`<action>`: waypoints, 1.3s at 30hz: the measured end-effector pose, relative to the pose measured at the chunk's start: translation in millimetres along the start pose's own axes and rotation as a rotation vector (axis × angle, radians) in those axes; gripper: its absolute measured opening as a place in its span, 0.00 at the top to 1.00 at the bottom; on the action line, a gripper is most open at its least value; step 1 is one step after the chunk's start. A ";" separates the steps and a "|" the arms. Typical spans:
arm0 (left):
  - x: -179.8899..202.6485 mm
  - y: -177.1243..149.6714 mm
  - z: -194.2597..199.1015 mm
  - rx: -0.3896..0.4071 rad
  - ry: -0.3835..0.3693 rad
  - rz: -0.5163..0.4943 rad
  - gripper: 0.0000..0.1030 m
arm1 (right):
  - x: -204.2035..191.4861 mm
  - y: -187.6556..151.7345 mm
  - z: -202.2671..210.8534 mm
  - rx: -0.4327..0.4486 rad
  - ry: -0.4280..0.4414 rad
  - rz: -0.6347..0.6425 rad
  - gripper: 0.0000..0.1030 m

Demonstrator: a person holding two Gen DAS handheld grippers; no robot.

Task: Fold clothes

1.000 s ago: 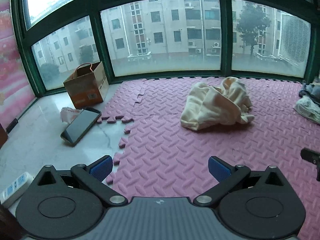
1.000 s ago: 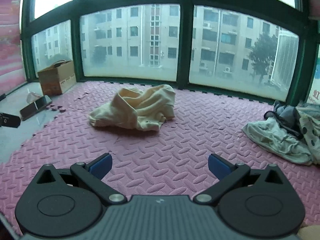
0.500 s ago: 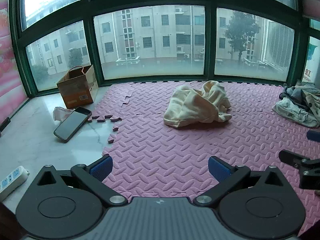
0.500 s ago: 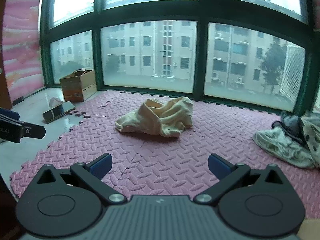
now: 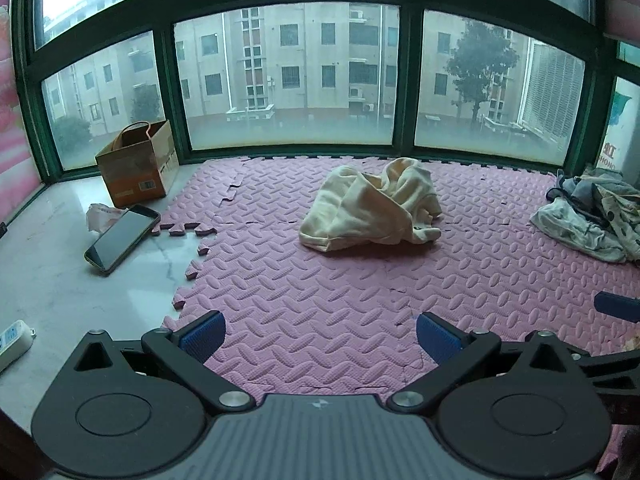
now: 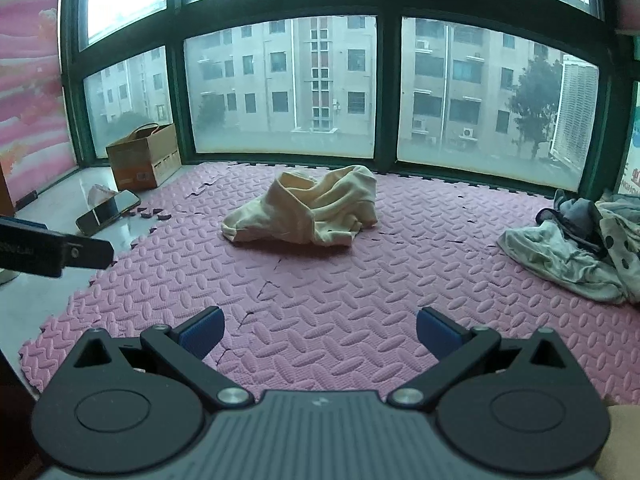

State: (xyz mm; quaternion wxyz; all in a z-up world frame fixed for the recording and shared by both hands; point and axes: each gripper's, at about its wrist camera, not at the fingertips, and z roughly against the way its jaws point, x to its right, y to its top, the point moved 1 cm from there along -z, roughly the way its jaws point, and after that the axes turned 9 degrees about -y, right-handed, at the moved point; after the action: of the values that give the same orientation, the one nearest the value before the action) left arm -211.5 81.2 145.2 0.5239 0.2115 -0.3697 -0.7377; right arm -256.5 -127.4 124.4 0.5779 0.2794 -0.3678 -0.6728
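1. Lying crumpled on the pink mat [image 5: 320,312], the cream garment [image 5: 372,208] is sitting far ahead of both grippers, near the window [image 5: 292,76].
2. The left gripper [image 5: 318,334] is hovering over the near mat with its jaws spread wide, holding nothing.
3. The right gripper [image 6: 318,330] is also hanging wide apart and empty, well apart from the garment.
4. A clothes pile [image 6: 576,248] is lying at the far right of the mat.
5. A box [image 5: 138,164] and a phone [image 5: 122,238] are resting on the bare floor [image 5: 60,288] at the left.
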 end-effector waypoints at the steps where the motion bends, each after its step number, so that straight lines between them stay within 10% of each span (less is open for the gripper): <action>1: 0.2 1.5 -0.6 0.002 0.004 0.000 0.00 | 0.0 0.5 -1.0 -0.004 0.000 -0.002 0.00; 39: -27.0 47.1 -125.7 -0.135 0.037 0.014 0.00 | -17.8 33.0 -109.0 -0.094 0.027 0.063 0.00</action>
State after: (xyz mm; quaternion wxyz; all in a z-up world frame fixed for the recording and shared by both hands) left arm -84.8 57.2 99.2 0.5490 0.1864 -0.3108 -0.7532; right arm -147.1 -130.6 88.0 0.6161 0.2493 -0.3368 -0.6669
